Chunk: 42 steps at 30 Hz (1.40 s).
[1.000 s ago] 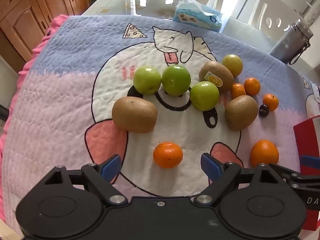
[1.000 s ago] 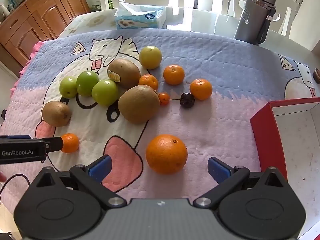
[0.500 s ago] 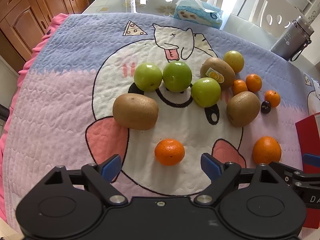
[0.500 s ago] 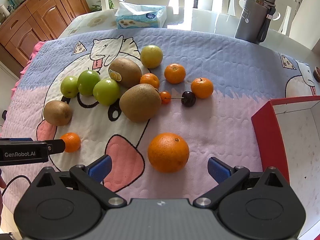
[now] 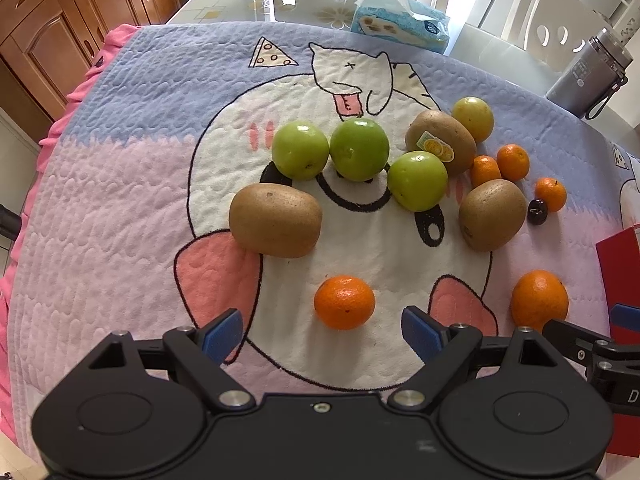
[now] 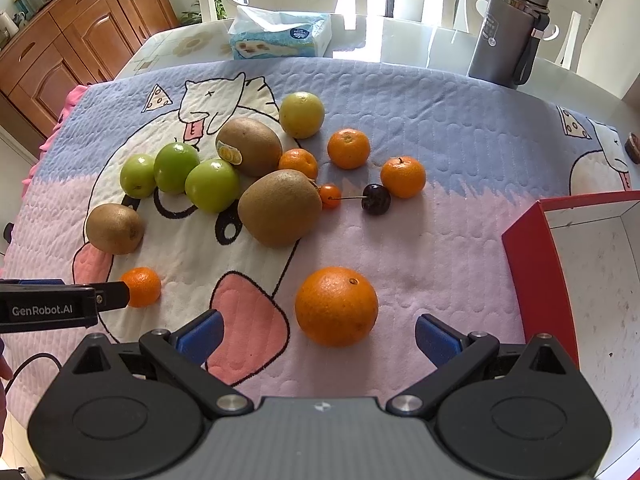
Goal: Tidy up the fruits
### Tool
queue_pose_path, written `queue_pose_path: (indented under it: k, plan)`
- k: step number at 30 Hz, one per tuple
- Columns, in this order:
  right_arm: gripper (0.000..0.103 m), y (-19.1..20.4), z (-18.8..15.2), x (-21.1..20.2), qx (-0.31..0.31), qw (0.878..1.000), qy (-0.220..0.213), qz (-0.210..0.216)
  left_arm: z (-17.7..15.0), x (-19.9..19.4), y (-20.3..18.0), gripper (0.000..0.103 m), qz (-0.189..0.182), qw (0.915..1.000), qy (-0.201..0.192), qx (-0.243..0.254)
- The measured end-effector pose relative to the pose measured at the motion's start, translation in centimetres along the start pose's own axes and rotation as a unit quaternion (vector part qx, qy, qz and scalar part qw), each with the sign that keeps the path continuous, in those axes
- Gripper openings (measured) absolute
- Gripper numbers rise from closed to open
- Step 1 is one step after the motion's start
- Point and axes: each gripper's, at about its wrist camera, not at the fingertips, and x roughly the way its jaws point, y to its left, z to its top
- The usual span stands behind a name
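Fruits lie on a cartoon quilt. My left gripper [image 5: 322,332] is open, its blue pads either side of and just short of a small mandarin [image 5: 345,302], which also shows in the right wrist view [image 6: 141,287]. My right gripper [image 6: 318,334] is open, with a large orange [image 6: 337,306] just ahead between its fingers. Behind are three green apples [image 5: 359,149], three kiwis [image 5: 276,220], a yellow fruit [image 6: 301,115], several small mandarins [image 6: 348,148], a dark cherry [image 6: 376,199] and a small red fruit [image 6: 330,196].
A red box with a white inside [image 6: 592,280] stands at the right edge of the quilt. A tissue box [image 6: 280,34] and a grey flask [image 6: 508,28] stand on the glass table behind. White chairs and wooden cabinets lie beyond.
Both grippers have eased slightly forward and down; the mandarin and the large orange sit a little nearer the fingers. No fruit has moved.
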Motion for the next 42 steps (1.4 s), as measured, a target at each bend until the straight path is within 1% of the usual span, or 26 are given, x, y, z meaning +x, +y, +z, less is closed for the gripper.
queue_pose_path:
  k: [29, 42]
  plan:
    - [0.103, 0.07, -0.35, 0.03, -0.001, 1.0, 0.002, 0.003, -0.22, 0.17, 0.01, 0.103, 0.0, 1.0, 0.001, -0.002]
    - [0.103, 0.44, -0.38, 0.03, -0.006, 1.0, 0.002, 0.007, -0.33, 0.08, 0.65, 0.103, 0.0, 1.0, 0.002, -0.003]
